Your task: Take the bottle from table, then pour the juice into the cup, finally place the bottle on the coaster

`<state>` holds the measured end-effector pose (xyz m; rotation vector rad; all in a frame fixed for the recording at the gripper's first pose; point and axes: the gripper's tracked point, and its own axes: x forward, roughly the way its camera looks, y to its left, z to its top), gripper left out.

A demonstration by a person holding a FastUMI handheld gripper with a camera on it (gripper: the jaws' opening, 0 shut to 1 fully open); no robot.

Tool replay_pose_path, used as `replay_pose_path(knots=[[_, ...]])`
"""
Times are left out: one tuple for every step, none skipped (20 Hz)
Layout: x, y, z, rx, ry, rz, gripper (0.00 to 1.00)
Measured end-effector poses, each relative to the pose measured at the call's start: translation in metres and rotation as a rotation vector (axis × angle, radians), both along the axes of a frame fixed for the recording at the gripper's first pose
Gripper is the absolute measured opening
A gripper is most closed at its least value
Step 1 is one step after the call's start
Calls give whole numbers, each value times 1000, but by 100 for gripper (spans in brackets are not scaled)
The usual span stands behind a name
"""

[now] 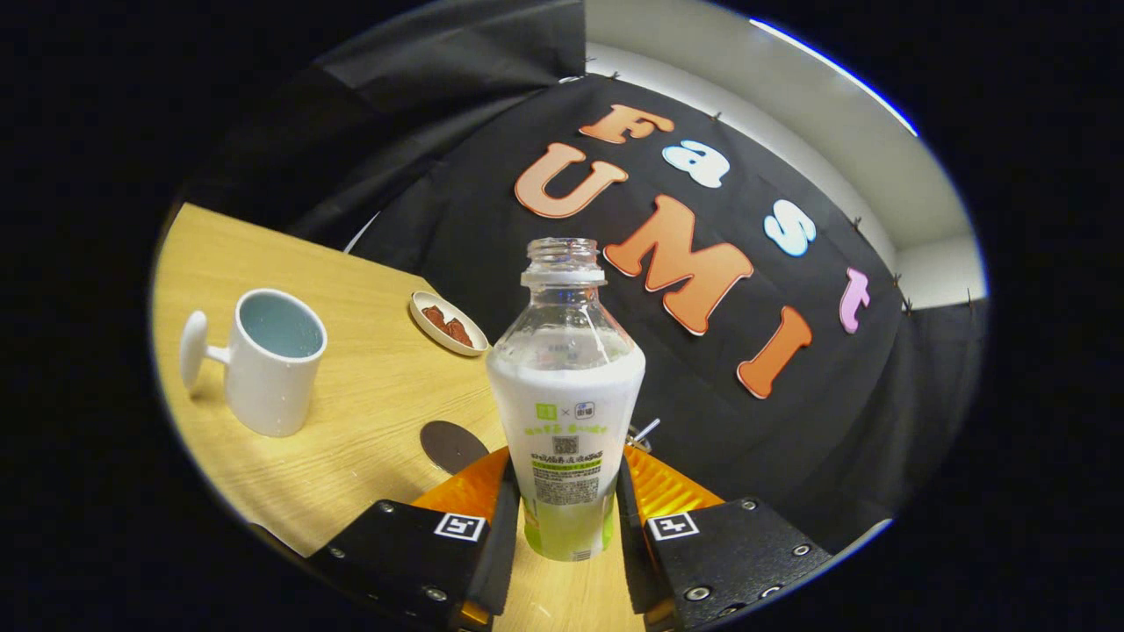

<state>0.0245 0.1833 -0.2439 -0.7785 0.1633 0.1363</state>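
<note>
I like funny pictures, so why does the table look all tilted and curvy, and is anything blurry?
Gripper view: the fisheye lens bends the table edge and tilts the scene; the bottle held between the hand-held gripper fingers looks sharp, with glare on its clear neck; the cup casts a soft shadow.

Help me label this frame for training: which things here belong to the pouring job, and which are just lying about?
For the job:
- bottle, uncapped, between the gripper fingers, which press its sides
- white cup on the table
- dark round coaster just ahead of the fingers

Lying about:
- small dish of reddish-brown pieces beyond the cup
</note>
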Motion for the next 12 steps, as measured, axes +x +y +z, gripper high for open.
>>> replay_pose_path(knots=[[1, 3, 1, -44, -17, 7, 53], [1, 6, 2, -90, -36, 15, 53], [3, 7, 3, -136, -54, 21, 53], [4, 9, 3, -183, -72, 34, 53], [6, 13, 3, -228, -86, 48, 53], [7, 18, -1, -272, -91, 65, 53], [8, 22, -3, -305, -99, 77, 53], [8, 24, -4, -338, -110, 88, 53], [8, 27, -3, -373, -127, 97, 52], [8, 28, -1, -410, -148, 107, 53], [7, 31, 0, -441, -171, 118, 52], [8, 35, 1, -468, -195, 133, 53]])
